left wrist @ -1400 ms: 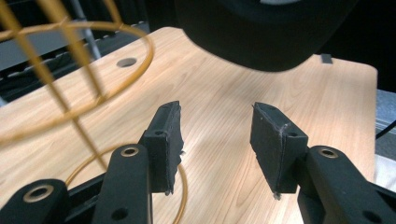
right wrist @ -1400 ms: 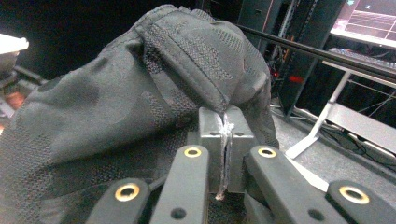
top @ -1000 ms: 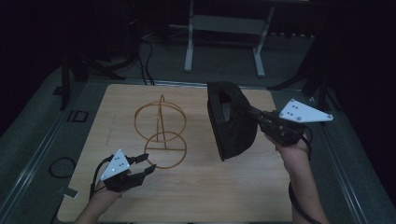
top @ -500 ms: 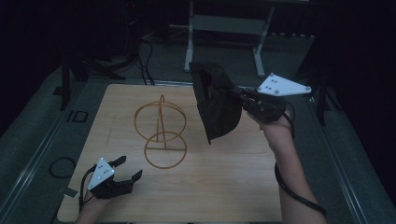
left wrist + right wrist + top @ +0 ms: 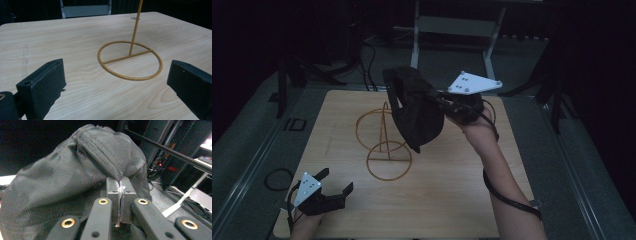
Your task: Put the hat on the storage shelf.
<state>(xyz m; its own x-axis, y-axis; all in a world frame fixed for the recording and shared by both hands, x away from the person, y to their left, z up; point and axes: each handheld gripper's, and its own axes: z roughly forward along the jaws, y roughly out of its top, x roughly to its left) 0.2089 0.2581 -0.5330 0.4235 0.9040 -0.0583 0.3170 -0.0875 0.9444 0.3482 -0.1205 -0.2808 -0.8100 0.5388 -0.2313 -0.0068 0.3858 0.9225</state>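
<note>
1. Two hand-held grippers over a light wooden table [image 5: 452, 190], one per hand, forearms entering from the near edge
2. Left gripper [image 5: 334, 192] – low at the table's near left corner, jaws spread wide with nothing between them; in the left gripper view its two black pads [image 5: 42, 83] frame bare wood and the stand's base ring
3. Right gripper [image 5: 439, 102] – raised above the table's far right part, grey three-cornered plate on top, a cable looping down along the forearm; jaws pressed together on a fold of fabric, the seam pinched between the pads in the right gripper view
4. Black cap [image 5: 414, 107] – dark mesh-textured cloth, hanging from the right gripper clear of the table, its lower edge just beside the stand's upright ring and overlapping it as seen from above
5. Wire stand [image 5: 387, 160] – yellow-orange metal, a flat base ring with a crossbar, a thin upright post, and a vertical ring at the top; it stands near the table's middle, well apart from the left gripper
</note>
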